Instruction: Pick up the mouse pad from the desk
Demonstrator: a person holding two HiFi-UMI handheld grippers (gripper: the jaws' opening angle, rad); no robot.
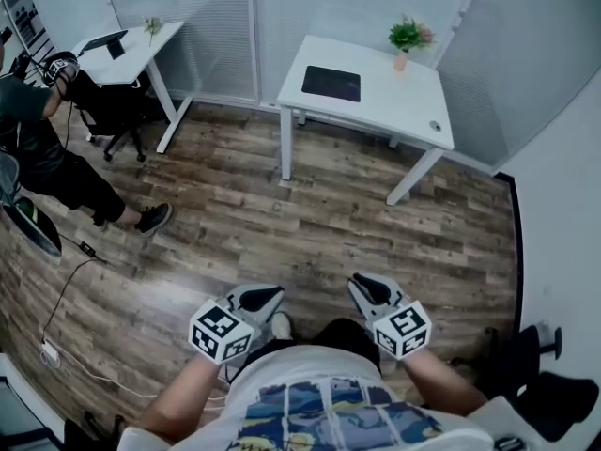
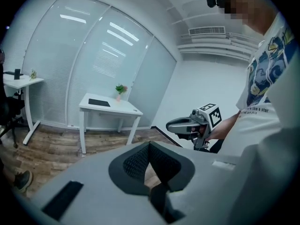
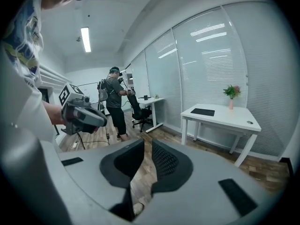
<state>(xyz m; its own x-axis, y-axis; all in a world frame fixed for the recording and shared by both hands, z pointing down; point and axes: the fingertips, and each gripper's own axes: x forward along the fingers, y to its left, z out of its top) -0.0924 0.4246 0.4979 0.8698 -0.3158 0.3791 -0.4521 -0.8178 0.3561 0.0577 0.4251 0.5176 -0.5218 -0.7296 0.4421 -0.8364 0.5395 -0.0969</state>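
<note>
Evidently the approach was in hand: in the head view the mouse pad (image 1: 331,83) lay on the desk (image 1: 404,106), well apart from the left gripper (image 1: 263,299) and right gripper (image 1: 368,287), both held low at the waist, so the next move called for closing in. The left gripper view showed jaws pressed together, empty. The right gripper view showed them slightly spread, empty.

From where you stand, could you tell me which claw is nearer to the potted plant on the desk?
Right. Both are far back across the floor, but the right claw is nearly in line with the potted plant, the left claw farther left.
</note>
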